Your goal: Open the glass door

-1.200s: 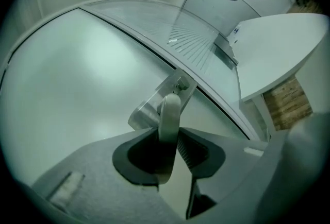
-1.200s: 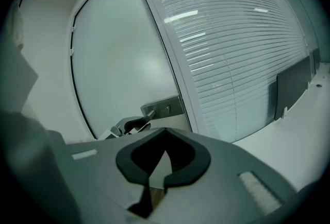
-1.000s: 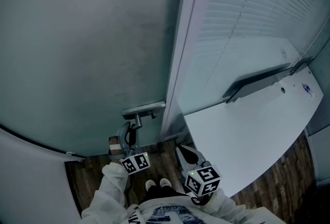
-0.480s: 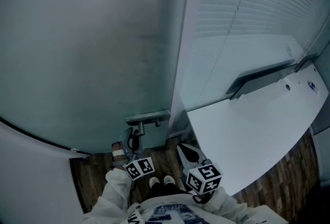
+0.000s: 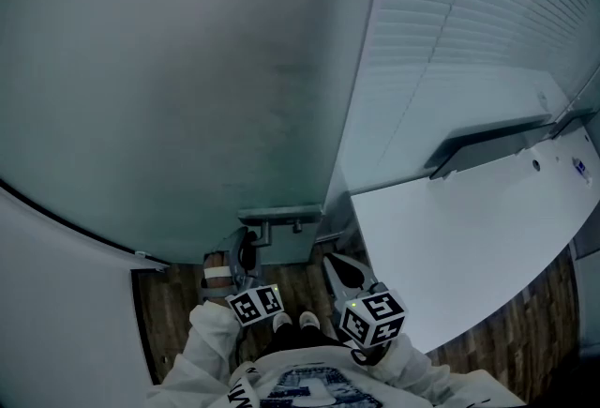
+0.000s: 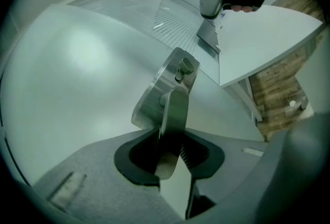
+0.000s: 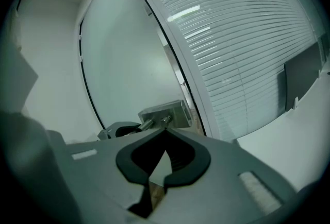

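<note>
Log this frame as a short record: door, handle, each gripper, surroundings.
door: frosted glass door; whether it has left its frame cannot be told
handle: metal lever handle, near the door's right edge in the head view
left gripper: jaws have just closed further and clamp the lever handle between them
right gripper: jaws together, nothing between them, clear of the handle
surroundings: slatted blinds and white tabletop to the right of the door; wood floor below

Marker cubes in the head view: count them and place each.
2. One marker cube tops the left gripper, whose jaws have just been closing on the door handle; the other cube tops the right gripper. None seems hidden.
</note>
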`<state>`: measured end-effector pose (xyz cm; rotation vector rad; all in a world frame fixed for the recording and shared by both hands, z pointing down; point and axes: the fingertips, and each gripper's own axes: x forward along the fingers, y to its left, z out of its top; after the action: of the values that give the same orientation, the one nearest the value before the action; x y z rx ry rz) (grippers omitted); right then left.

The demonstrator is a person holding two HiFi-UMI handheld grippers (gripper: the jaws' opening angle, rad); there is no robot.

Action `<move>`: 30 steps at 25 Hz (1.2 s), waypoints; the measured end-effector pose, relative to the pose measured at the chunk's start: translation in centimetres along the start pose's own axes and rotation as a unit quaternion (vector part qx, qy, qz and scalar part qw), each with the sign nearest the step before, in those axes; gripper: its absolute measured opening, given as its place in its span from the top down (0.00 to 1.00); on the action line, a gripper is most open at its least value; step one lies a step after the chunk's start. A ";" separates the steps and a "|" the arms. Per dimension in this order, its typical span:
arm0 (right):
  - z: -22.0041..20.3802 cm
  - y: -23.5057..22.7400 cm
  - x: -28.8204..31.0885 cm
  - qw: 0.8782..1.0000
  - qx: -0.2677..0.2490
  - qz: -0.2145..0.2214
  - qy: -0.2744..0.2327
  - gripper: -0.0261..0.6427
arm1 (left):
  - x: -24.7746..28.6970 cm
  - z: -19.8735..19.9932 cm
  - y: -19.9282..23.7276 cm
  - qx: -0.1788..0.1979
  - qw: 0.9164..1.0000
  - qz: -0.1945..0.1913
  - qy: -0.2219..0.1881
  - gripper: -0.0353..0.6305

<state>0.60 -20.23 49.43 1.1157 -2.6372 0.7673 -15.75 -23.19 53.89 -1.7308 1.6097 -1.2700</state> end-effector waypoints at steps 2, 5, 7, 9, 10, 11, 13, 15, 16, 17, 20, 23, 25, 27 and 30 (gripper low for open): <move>-0.2 0.2 -0.3 1.000 0.000 0.006 0.001 0.95 | -0.6 -0.1 0.1 0.017 1.000 0.000 0.004 0.78; -0.7 0.2 -0.5 1.000 0.003 0.011 0.000 0.95 | -1.1 0.0 0.1 0.051 0.999 0.003 0.012 0.78; -1.1 0.0 -0.6 1.000 0.005 0.013 -0.001 0.95 | -1.3 0.0 0.1 0.075 0.997 0.007 0.018 0.76; -1.8 -0.3 -0.7 1.000 0.007 0.014 0.002 0.95 | -1.1 0.0 -0.3 0.085 0.996 0.008 0.024 0.76; -2.1 -0.4 -0.7 1.000 0.007 0.015 0.004 0.95 | -1.0 0.1 -0.4 0.090 0.996 0.008 0.026 0.76; -2.3 -0.5 -0.7 1.000 0.007 0.017 0.005 0.95 | -0.8 0.2 -0.4 0.098 0.995 0.008 0.027 0.76; -2.4 -0.4 -0.7 1.000 0.005 0.020 0.005 0.95 | -0.5 0.1 -0.5 0.121 0.992 0.011 0.032 0.76; -2.8 0.1 -1.4 1.000 0.002 0.020 0.000 0.95 | -1.1 -0.4 -0.9 0.141 0.989 0.018 0.039 0.76; -3.0 0.5 -1.8 1.000 0.000 0.020 -0.002 0.95 | -1.7 -0.7 -1.1 0.143 0.989 0.021 0.044 0.76; -3.1 0.9 -2.3 1.000 -0.003 0.021 -0.006 0.95 | -2.3 -1.0 -1.2 0.140 0.989 0.024 0.049 0.76; -2.6 2.5 -3.2 0.999 -0.019 0.029 -0.025 0.95 | -4.5 -1.9 -0.9 0.109 0.991 0.030 0.064 0.76; -2.8 4.6 -4.1 0.999 -0.028 0.028 -0.033 0.95 | -7.9 -3.0 -1.0 0.015 0.998 0.025 0.063 0.83; -3.6 6.4 -5.2 0.998 -0.038 0.027 -0.032 0.95 | -10.9 -3.6 -1.4 -0.069 0.996 0.017 0.051 0.89; -4.8 8.9 -6.7 0.998 -0.054 0.029 -0.030 0.95 | -14.2 -4.2 -2.1 -0.146 0.989 0.007 0.035 0.94; -7.1 13.6 -10.0 0.996 -0.070 0.035 -0.033 0.95 | -20.3 -5.3 -2.9 -0.222 0.975 -0.007 0.022 0.94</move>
<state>-2.24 -2.35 46.63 1.0333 -2.7493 0.5568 -16.57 -2.05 52.39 -1.9800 2.0293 -1.0099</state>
